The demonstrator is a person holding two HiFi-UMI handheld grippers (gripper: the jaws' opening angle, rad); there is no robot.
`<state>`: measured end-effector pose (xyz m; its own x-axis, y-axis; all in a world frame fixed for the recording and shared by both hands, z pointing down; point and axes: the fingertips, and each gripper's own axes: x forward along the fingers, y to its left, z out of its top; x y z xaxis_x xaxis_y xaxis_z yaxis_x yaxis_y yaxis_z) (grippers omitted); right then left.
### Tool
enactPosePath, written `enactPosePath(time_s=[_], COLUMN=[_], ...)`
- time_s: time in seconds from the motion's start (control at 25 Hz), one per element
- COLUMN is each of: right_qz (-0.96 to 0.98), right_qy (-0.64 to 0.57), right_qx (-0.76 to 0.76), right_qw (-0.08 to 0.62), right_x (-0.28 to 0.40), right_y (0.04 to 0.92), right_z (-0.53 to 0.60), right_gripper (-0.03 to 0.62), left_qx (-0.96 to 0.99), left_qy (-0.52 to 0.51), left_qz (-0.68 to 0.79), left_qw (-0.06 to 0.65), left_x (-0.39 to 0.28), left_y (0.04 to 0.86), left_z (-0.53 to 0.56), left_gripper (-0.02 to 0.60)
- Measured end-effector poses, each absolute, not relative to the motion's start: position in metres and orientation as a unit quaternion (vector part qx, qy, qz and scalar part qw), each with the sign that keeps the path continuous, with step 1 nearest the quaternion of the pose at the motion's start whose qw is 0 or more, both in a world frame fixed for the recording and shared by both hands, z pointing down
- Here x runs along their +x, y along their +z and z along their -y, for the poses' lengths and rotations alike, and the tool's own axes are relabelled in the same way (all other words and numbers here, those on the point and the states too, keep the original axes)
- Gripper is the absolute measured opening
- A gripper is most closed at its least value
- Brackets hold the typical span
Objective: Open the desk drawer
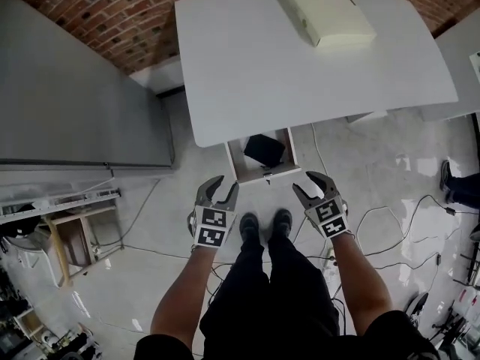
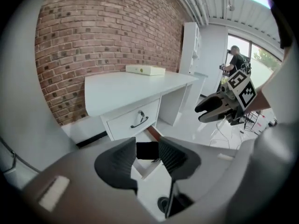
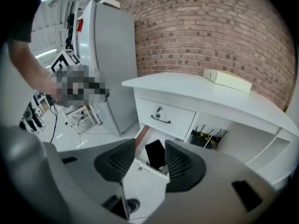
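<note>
The white desk [image 1: 247,73] stands in front of me. Its lower drawer [image 1: 279,172] is pulled out over the floor, with a flat black object [image 1: 264,149] lying inside. The upper drawer [image 3: 180,120] is closed, its handle [image 3: 160,118] facing me. My left gripper [image 1: 225,186] and right gripper [image 1: 306,184] hang side by side in the air short of the open drawer, above my shoes. Both are open with nothing between their jaws. In the left gripper view the open drawer's black object [image 2: 148,150] shows through the gap in the jaws, and the right gripper [image 2: 219,108] floats at the right.
A cream box [image 1: 324,10] lies on the desk top. A tall grey cabinet [image 1: 75,88] stands to the left, against the brick wall [image 1: 105,21]. Cables [image 1: 390,223] trail over the floor at the right. Someone's shoe [image 1: 446,175] is at the right edge. A wooden stand [image 1: 71,238] sits at lower left.
</note>
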<state>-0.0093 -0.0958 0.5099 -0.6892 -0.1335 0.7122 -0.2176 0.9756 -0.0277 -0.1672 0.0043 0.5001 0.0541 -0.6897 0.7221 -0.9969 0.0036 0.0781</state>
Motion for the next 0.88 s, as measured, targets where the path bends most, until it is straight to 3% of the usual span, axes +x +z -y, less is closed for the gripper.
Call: enactPosePath(time_s=[0.28,0.6,0.72,0.88], right_qz=[0.941,0.959,0.962,0.968], right_qy=[0.057,0.043,0.042,0.039], right_qx=[0.105,0.136,0.132,0.132], right_qw=[0.317,0.246,0.234,0.210], right_x=[-0.003,0.021,0.031,0.042], right_y=[0.418,0.322,0.296,0.267], right_z=[0.103,0.130,0.122,0.114], right_gripper=[0.187,0.187,0.154,0.064], left_qx=[0.675,0.675,0.663,0.664], left_qy=[0.153,0.110,0.111,0.103], left_qz=[0.665,0.689,0.698,0.699], left_qw=[0.279,0.241,0.245,0.245], left_x=[-0.169,-0.164,-0.158,-0.150], left_y=[0.400,0.315,0.299,0.277], left_z=[0.009,0.018,0.008,0.002], left_gripper=[0.157,0.088,0.057,0.030])
